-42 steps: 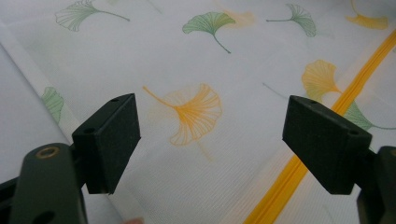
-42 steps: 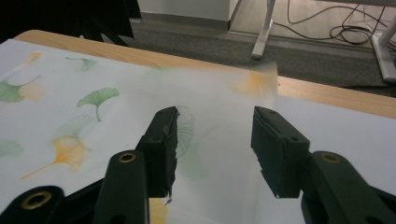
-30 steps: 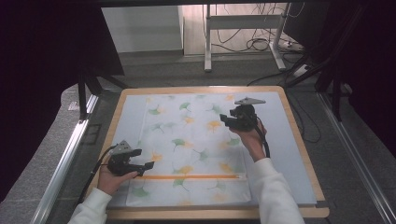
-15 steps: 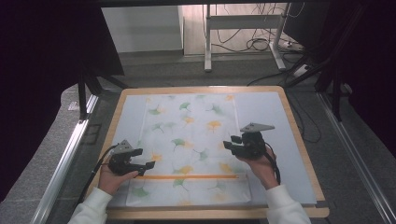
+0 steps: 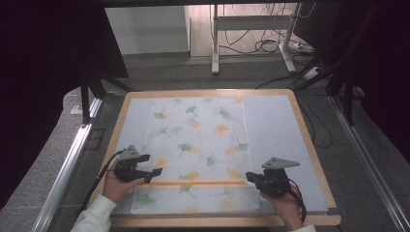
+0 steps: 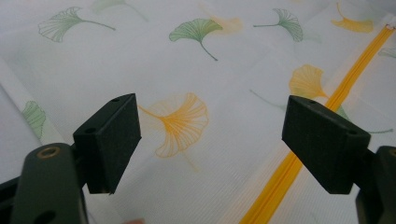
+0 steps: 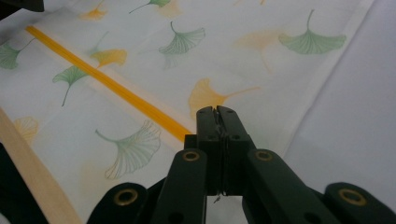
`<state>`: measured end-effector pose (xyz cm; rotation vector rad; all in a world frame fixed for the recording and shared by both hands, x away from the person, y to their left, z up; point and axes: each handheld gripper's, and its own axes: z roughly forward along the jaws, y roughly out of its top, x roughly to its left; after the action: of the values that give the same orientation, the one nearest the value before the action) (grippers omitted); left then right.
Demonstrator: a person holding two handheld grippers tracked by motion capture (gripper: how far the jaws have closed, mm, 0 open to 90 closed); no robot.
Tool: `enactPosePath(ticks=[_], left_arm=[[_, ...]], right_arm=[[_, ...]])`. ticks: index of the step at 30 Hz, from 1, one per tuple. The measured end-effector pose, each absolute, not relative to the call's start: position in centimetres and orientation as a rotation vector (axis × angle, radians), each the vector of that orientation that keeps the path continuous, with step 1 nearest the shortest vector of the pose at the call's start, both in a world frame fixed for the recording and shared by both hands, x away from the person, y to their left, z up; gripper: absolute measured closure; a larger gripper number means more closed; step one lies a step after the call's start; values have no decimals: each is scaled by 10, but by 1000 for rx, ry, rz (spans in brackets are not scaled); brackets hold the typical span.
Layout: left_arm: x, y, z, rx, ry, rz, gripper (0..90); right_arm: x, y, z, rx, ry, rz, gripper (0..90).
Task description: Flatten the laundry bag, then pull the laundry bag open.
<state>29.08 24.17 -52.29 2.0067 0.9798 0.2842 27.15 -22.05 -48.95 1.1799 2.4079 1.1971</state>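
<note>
Flat leaf-printed cloth (image 5: 198, 145), orange zipper (image 5: 198, 183).

In the right gripper view, the closed black jaws of the right gripper (image 7: 218, 112) cover the near end of the orange zipper stripe (image 7: 107, 84), so whether a zipper pull sits between them cannot be told; something thin and pale shows in the seam, too small to name. In the left gripper view, the same stripe runs off the bottom edge beside the left gripper (image 6: 212, 140), and the white ginkgo-leaf printed cloth (image 6: 196, 60) is cut off on every side.
</note>
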Motion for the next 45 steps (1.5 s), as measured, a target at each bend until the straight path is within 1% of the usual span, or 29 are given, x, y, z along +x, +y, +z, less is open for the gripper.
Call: enactPosePath(ticks=[9,25,37,45], left_arm=[[287,237,-519,2002,965,286,192],[279,226,-514,2021,921,283,207],[270,205,-509,2047,864,273,220],[270,180,-510,2091,817,243,225]], right_arm=[[252,-223,-495,1188,2416,1183,890],[253,-220,-498,1171,2428,1138,890],[247,-213,-497,1135,2455,1127,890],[245,-208,-500,1149,2476,1136,890]])
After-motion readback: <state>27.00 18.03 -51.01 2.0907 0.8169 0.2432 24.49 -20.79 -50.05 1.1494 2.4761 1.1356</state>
